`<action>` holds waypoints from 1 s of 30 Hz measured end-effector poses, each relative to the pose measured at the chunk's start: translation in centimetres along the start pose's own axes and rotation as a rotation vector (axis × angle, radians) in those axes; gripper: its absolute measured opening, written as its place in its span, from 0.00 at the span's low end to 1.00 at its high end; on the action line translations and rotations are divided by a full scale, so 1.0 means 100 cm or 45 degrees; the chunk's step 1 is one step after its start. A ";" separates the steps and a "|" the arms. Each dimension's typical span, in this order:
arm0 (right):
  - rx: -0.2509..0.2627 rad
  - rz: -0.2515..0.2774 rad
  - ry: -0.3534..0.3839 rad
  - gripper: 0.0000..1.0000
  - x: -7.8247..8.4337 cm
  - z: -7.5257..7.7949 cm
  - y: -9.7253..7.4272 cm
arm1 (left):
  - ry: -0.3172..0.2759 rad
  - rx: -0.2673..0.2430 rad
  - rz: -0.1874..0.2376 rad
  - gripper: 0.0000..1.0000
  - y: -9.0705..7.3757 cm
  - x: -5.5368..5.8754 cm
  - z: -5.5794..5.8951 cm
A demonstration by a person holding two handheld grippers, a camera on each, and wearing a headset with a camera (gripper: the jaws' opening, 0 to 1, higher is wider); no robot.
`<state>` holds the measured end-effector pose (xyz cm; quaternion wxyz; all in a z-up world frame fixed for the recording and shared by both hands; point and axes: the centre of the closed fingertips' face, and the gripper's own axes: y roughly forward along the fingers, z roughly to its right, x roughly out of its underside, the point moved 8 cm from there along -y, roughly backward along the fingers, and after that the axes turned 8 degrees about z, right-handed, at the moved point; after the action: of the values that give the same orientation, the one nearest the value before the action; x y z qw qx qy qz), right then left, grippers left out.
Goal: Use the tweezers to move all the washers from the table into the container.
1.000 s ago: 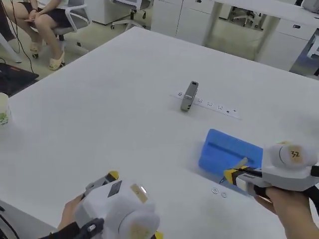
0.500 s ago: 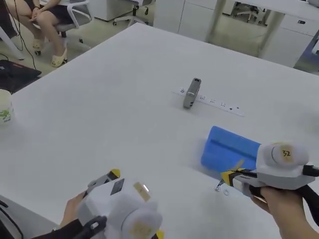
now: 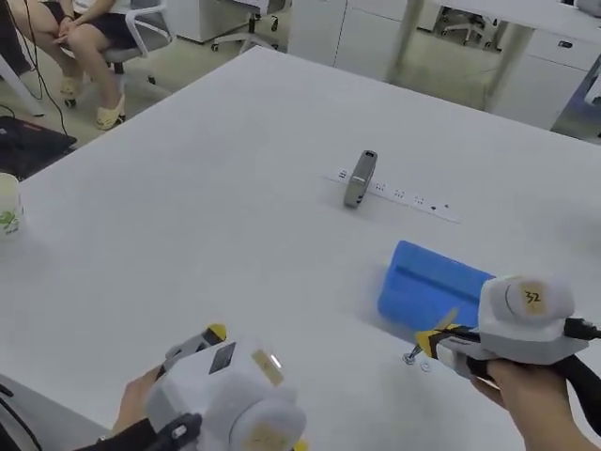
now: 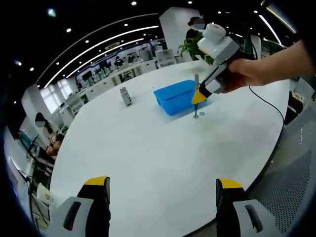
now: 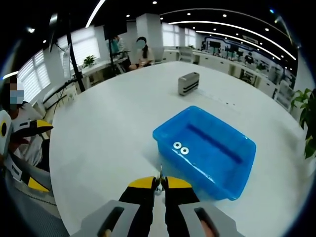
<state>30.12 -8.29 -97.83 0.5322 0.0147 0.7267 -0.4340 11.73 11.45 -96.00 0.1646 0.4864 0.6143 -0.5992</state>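
Steel against white tabletop: lowering the tweezers (image 3: 414, 350) point-first with the right gripper (image 3: 434, 331), just beside the near wall of the blue container (image 3: 434, 280). Aiming at the loose washers (image 3: 424, 365), two small rings lying side by side on the table (image 3: 207, 188) close to that wall. Meeting or almost meeting one of them with the tip, though too small to say which. Working this near the container, presumably for a short carry each time. Tilting the tool steeply, probably for getting the fine tips astride the edge of a thin ring lying flat.

Clamping the right jaws narrow, nearly meeting in the right gripper view, with just the slim tweezers pinched between them and poking forward toward the container wall. Gripping nothing else. Showing also, in that view, two stored washers (image 5: 180, 147) resting side by side on the container floor toward its left end.

Parking the left gripper (image 4: 163, 182) low at the near side of the table, well apart from the work. Spreading its jaws wide, holding nothing and touching nothing; likely waiting out of the way of a one-tool job.

Judging the task about half done: two rings in, two out. Needing next a firm squeeze on one ring before any lift. Risking a slip, with a thin washer skating off under the tips.
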 end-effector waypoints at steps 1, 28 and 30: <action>0.005 -0.006 -0.007 0.03 0.000 0.000 0.000 | 0.000 -0.001 0.000 0.90 0.000 0.000 0.000; 0.017 -0.008 -0.036 0.03 -0.001 -0.003 -0.002 | -0.004 -0.010 -0.006 0.90 0.000 0.001 -0.002; 0.018 -0.011 -0.032 0.02 -0.001 -0.003 -0.001 | -0.004 -0.010 -0.007 0.90 0.000 0.001 -0.002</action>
<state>29.90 -8.14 -97.64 0.5391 0.0099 0.7170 -0.4418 11.75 11.62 -96.02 0.1661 0.4831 0.6177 -0.5979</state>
